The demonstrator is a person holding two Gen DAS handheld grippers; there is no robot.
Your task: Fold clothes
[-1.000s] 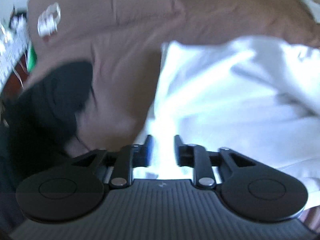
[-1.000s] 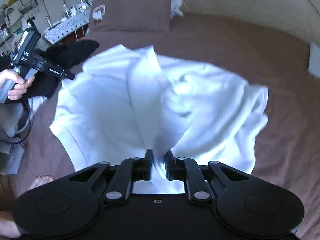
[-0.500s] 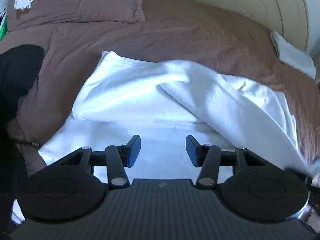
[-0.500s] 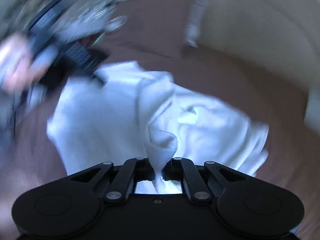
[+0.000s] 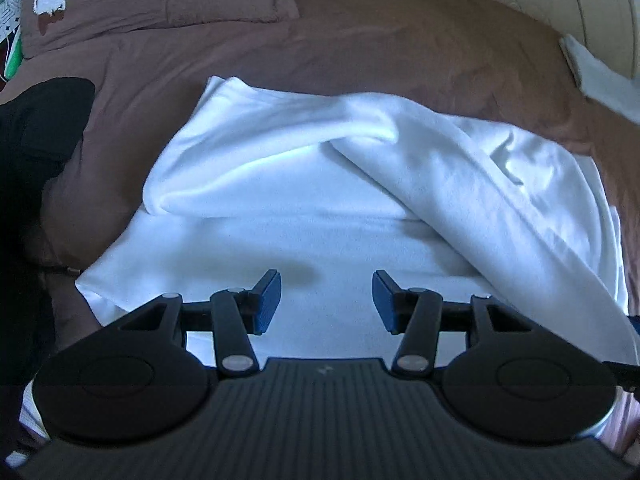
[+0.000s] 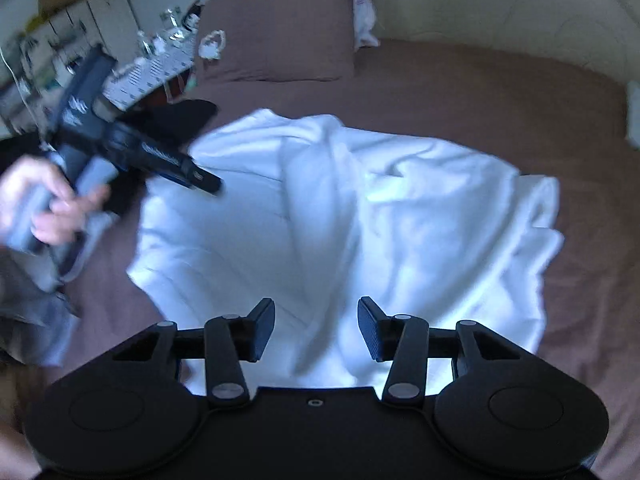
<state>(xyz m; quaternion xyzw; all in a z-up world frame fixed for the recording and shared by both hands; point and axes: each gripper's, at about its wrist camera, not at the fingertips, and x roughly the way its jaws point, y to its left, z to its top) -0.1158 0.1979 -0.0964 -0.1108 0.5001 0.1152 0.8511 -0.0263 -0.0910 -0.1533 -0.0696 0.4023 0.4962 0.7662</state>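
Both grippers gape over seemingly crumpled white garment (image 5: 320, 216).

Both tools are matte black: the left gripper (image 5: 326, 296) has a ribbed grey-black body, round side discs, silver pivot screws and blue pads. The right gripper (image 6: 316, 326) looks alike, smooth-topped. At left of the right wrist frame, a bare hand (image 6: 44, 196), blurred.

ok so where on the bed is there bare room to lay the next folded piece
Bare brown sheet lies between the white garment and the cream headboard, right of the brown pillow. A narrower strip runs along the garment's right edge. The left side is crowded: black clothing and the left gripper in a hand.
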